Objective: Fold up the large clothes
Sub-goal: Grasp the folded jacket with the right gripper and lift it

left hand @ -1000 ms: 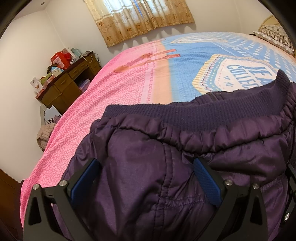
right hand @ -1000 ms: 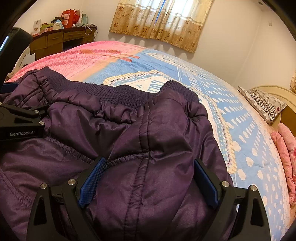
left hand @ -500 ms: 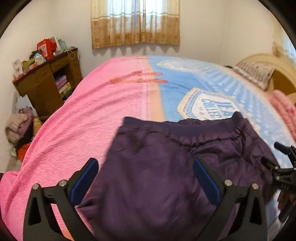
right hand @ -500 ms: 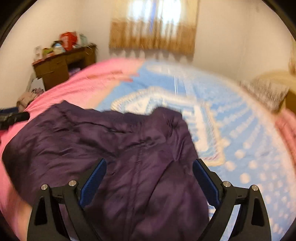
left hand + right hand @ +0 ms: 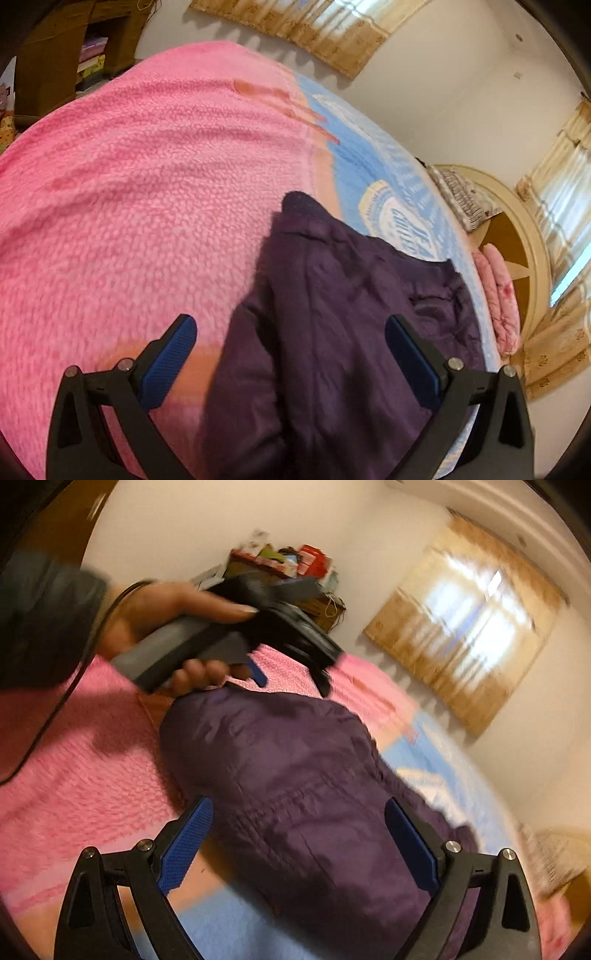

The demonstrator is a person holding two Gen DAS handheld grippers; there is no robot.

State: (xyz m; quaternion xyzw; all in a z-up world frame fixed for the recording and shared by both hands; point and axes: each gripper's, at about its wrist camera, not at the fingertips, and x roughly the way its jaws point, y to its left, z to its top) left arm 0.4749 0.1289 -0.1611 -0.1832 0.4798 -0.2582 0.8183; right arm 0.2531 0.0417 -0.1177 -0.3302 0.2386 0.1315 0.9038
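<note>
A dark purple padded jacket (image 5: 332, 314) lies folded in a bundle on the pink and blue bedspread (image 5: 129, 203). It also shows in the right wrist view (image 5: 295, 775). My left gripper (image 5: 291, 354) is open and empty, raised above the jacket's near end. My right gripper (image 5: 299, 842) is open and empty, raised above the jacket too. The right wrist view shows the left gripper (image 5: 291, 672) held in a hand above the jacket's far end, its jaws blurred.
The bedspread (image 5: 74, 794) runs pink on one side and blue on the other. A wooden desk (image 5: 66, 55) with clutter stands beside the bed. A pillow (image 5: 465, 195) and the headboard (image 5: 517, 229) lie at the far end. Curtained windows (image 5: 472, 627) line the walls.
Both grippers have lifted off the jacket and swung round, so the views are tilted. The jacket lies on the bed, let go. Both grippers stay open.
</note>
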